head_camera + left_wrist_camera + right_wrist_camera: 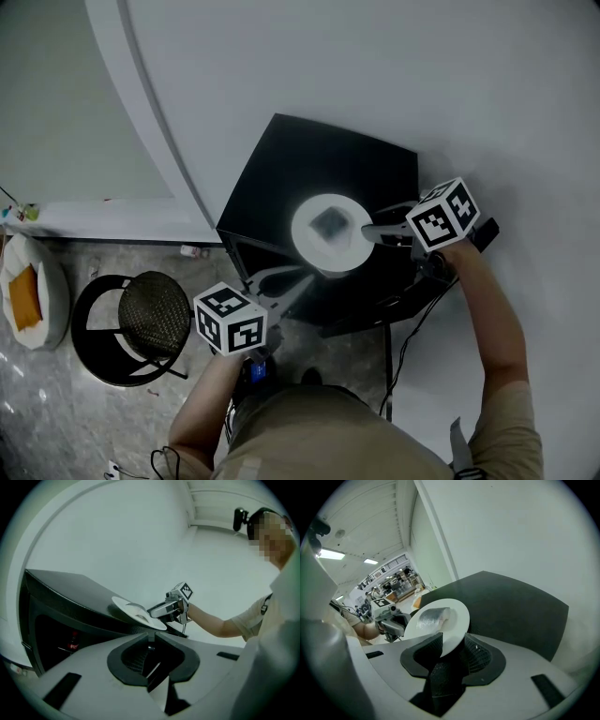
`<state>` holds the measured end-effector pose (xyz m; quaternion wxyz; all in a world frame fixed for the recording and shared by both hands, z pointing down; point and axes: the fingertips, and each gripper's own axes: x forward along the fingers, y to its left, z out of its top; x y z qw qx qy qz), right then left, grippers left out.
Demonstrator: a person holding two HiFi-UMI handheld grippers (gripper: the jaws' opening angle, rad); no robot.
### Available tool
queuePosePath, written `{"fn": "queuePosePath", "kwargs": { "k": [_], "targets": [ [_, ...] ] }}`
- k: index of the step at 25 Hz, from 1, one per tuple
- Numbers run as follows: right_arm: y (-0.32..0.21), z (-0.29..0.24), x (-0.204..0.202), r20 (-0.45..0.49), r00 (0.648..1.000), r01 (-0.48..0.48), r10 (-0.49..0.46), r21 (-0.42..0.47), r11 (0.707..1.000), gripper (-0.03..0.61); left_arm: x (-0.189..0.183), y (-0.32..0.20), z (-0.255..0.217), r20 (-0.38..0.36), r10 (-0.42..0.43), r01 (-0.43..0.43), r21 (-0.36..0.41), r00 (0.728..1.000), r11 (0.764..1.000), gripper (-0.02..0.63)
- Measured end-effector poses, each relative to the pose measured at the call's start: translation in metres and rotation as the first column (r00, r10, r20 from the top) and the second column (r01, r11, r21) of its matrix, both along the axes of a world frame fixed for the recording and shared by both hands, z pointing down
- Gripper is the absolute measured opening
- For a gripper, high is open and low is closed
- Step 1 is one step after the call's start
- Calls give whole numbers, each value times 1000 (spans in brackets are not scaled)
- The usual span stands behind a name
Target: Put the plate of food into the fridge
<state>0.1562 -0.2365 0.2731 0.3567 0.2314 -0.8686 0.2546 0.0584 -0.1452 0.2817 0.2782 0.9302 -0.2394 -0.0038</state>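
Closest to the lens, my right gripper (451, 641) clamps the near rim of the white plate (443, 620), centre frame over the black fridge (520, 606), my left gripper (151, 637) closed on nothing; I judge the plate stiff, slick and breakable, its food (432, 618) loose, so the rim is the hold.

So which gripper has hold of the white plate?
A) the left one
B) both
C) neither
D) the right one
D: the right gripper has its jaws clamped on the rim of the plate, while the left gripper has its jaws together with nothing between them.
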Motion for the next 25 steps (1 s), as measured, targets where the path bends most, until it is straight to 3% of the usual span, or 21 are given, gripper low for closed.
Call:
{"fn": "queuePosePath", "kwargs": {
  "k": [5,14,25],
  "targets": [
    [2,-1,-3,-3,1000,18,-18,2,1000,153,6,1,-5,-68,12,-15,-37,998,999,106],
    [2,-3,-2,5,1000,21,-21,7,1000,153,11,-3,-21,-192,29,-46,-86,981,995,150],
    [5,-6,-6,6,999,49,-49,17,999,153,13,-12,-18,-183,10,-29,-98,983,995,149]
  ]
}}
